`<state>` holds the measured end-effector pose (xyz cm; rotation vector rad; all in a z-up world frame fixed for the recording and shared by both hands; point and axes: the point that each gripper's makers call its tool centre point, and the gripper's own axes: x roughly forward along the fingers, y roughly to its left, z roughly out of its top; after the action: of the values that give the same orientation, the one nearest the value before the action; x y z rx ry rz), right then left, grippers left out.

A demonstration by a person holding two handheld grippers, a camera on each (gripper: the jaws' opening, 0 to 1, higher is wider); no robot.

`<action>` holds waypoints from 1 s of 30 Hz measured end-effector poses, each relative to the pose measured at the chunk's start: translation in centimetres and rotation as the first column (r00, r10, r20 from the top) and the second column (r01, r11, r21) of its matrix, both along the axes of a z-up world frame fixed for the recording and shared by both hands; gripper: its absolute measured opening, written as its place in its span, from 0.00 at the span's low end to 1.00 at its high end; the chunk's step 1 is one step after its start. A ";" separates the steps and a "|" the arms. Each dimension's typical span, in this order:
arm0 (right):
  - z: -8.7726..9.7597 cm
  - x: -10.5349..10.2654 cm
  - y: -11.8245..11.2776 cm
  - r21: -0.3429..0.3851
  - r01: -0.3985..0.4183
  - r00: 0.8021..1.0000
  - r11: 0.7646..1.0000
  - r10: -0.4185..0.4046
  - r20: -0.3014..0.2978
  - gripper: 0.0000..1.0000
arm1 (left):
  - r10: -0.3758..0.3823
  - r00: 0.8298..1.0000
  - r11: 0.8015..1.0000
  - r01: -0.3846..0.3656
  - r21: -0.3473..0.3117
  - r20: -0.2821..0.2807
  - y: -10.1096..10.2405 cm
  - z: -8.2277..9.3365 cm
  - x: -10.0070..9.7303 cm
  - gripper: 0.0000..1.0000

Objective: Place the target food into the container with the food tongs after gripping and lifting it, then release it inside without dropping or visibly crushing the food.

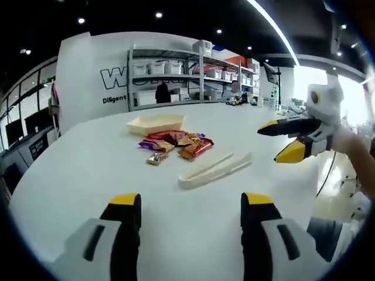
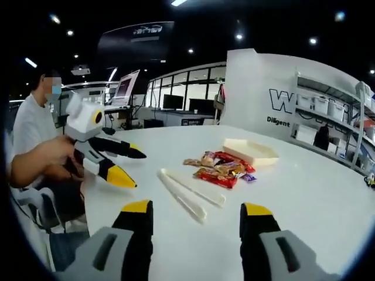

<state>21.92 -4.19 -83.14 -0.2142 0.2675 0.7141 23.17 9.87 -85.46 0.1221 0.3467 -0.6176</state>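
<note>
Snack packets (image 1: 176, 144) lay heaped on the white table (image 1: 88, 170), just in front of the shallow cream container (image 1: 155, 123). Cream food tongs (image 1: 214, 168) rested beside them, arms slightly spread, pinching nothing. Left gripper (image 1: 191, 202) and right gripper (image 2: 196, 211) hovered above the table, jaws parted and empty.

Bench (image 1: 88, 158): white, wide.
Shelving (image 1: 176, 73): metal, holding pale bins.
Monitors (image 2: 187, 104): dark row behind the glass.
</note>
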 end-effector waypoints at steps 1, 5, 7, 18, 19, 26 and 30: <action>0.0 0.1 0.1 -0.001 -0.001 1.000 1.000 0.001 0.005 0.54 | -0.004 1.000 1.000 0.004 0.001 -0.004 0.0 -0.1 0.0 0.64; -1.1 0.5 0.2 -0.056 -0.007 1.000 0.998 0.007 -0.005 0.51 | -0.021 0.999 0.999 0.021 -0.026 -0.031 0.0 -0.5 0.0 0.62; -1.2 0.4 0.4 -0.059 -0.018 1.000 0.998 0.017 -0.013 0.46 | -0.017 0.999 1.000 0.017 -0.020 -0.027 0.2 -0.5 0.1 0.62; -2.2 1.1 1.2 -0.031 -0.056 0.997 0.998 0.054 -0.058 0.33 | -0.012 1.000 1.000 0.012 0.002 0.006 0.5 -0.2 1.0 0.59; -2.4 1.2 1.2 -0.034 -0.058 0.997 0.998 0.056 -0.061 0.33 | -0.015 1.000 1.000 0.015 0.003 0.007 0.5 -0.2 1.0 0.58; -2.7 1.5 1.7 -0.031 -0.084 0.994 0.996 0.082 -0.071 0.31 | -0.008 1.000 1.000 0.008 -0.020 0.007 0.5 -0.1 1.4 0.55; -3.0 1.7 1.9 -0.026 -0.103 0.992 0.994 0.100 -0.080 0.24 | -0.005 1.000 1.000 0.005 -0.010 0.011 0.7 -0.2 1.4 0.55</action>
<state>23.67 -2.29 -86.17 -0.2296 0.3447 0.8209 24.59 10.56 -85.63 0.1171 0.3326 -0.6229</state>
